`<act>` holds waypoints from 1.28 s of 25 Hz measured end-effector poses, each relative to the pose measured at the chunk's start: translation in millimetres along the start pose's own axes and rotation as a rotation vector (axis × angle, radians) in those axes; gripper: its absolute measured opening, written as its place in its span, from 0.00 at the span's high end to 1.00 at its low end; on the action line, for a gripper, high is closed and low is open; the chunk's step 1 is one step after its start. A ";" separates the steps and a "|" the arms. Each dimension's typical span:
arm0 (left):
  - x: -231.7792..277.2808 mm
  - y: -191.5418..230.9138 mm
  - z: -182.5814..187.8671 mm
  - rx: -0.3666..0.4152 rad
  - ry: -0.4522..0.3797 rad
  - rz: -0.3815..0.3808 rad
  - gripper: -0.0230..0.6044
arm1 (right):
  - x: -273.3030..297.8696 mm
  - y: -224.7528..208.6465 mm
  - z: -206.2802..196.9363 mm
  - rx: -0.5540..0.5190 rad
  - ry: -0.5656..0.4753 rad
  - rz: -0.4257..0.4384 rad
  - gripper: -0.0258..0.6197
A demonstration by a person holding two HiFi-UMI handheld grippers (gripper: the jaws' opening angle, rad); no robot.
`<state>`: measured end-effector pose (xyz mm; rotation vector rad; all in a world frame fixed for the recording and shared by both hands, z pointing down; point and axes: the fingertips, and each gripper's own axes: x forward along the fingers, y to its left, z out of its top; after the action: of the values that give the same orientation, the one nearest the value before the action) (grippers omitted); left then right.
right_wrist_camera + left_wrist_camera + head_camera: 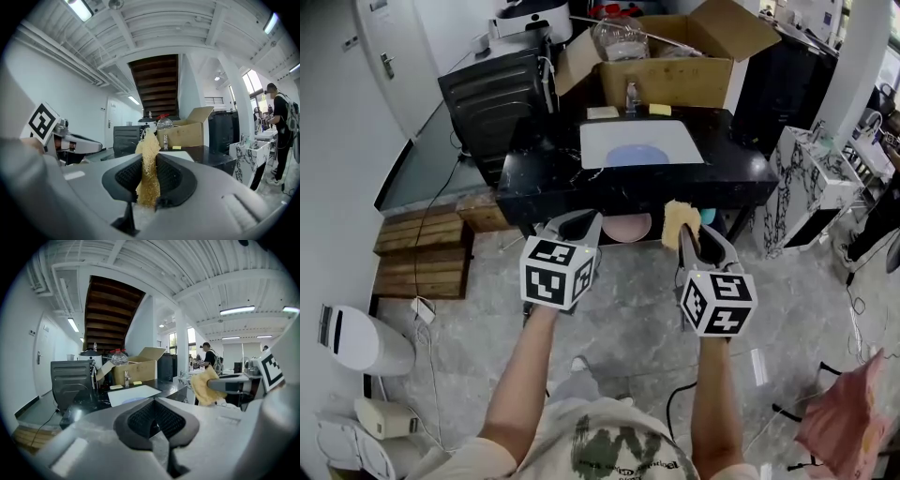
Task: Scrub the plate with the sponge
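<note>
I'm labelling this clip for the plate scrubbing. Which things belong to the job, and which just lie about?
Job: sponge in right gripper; blue plate in sink.
Lying about: cardboard box, clear bottle, black chair.

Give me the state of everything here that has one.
left gripper, shut, nothing between its jaws
right gripper, shut on the sponge
sponge, pinched upright, off the counter
blue plate, lying flat in the sink
cardboard box, flaps open
</note>
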<state>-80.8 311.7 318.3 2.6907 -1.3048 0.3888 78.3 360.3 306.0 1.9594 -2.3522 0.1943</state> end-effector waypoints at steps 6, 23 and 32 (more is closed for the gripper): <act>27.6 4.2 4.1 0.008 0.001 -0.003 0.96 | 20.9 -12.4 -3.7 -0.003 0.012 0.008 0.85; 183.9 120.5 32.3 -0.013 0.030 -0.021 0.96 | 205.5 -56.3 9.1 -0.002 0.068 -0.010 0.85; 245.3 191.6 39.6 -0.051 0.050 -0.040 0.96 | 298.6 -50.6 15.3 -0.015 0.125 -0.011 0.85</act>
<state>-78.6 -0.5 350.1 2.6431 -1.2290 0.4096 74.0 58.5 334.5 1.8946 -2.2577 0.2881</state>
